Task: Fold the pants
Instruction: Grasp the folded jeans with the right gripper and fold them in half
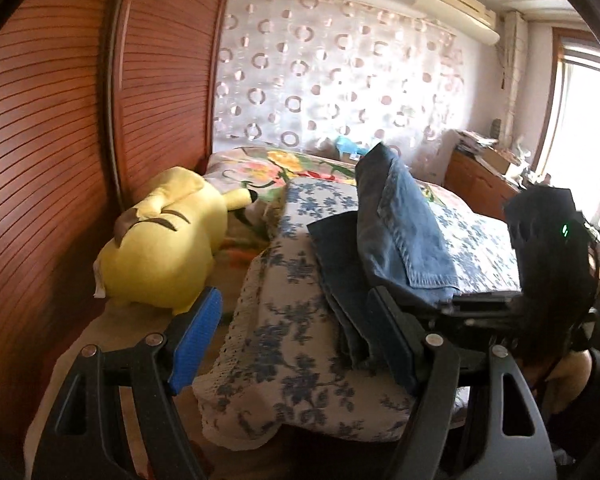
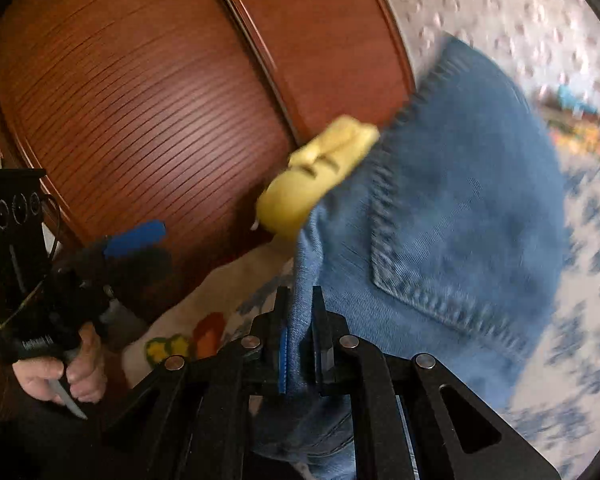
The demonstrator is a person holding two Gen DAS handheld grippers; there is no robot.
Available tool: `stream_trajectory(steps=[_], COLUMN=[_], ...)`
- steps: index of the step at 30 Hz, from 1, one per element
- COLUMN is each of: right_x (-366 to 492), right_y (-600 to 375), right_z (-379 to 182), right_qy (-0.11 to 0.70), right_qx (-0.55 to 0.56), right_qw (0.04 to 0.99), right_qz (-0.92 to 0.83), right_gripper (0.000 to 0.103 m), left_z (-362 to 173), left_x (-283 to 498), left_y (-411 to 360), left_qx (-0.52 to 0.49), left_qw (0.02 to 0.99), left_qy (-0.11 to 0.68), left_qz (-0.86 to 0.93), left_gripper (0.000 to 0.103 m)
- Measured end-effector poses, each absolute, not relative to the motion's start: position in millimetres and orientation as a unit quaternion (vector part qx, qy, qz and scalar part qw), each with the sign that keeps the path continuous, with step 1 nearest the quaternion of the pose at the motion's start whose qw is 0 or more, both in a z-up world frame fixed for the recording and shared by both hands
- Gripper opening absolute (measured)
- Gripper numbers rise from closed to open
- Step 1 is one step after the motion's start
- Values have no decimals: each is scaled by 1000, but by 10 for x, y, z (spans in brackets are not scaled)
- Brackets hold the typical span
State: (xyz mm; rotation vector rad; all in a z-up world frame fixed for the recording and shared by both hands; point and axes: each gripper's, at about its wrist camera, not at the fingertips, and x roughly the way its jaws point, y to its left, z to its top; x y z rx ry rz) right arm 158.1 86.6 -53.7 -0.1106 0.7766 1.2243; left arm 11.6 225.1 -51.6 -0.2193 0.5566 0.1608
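Jeans (image 2: 452, 216) are clamped at one edge by right tool (image 2: 300, 336), lifted w/ pocket side hanging over the bed (image 1: 308, 344). Left tool (image 1: 296, 336) is held released, empty, on the jeans' plush-toy (image 1: 164, 240) side, so the right is nearer.

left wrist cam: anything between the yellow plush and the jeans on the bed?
Only bedding: the blue-floral cover spans the stretch between the yellow plush and the jeans. Left wrist view shows it.

Bed (image 1: 236, 280), blue-floral cover; jeans (image 1: 404, 240) heaped at centre, yellow plush toy (image 1: 164, 248) laid at nine o'clock beside them.
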Motion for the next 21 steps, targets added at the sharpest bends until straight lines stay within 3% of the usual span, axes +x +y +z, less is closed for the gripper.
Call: stream_trajectory(steps=[5,10,21], right_x=[1589,1465,1900], right_y=[914,736,362], right_z=[-437,-39,95], right_qy=[344,286,259], right_qx=[-61,-81,-101], right_qw=[759,787,858], right_qz=[550,541,433], right_gripper=[13,37,39], left_z=[-517,-481,-509], left_x=[123,184,575], left_y=[2254,2144,1729], left_qx=[-110,-104,-82], left_qw=[952,954,953], left_qy=[274,272,291], left_qz=[83,69,14], left_gripper=[76,76,76])
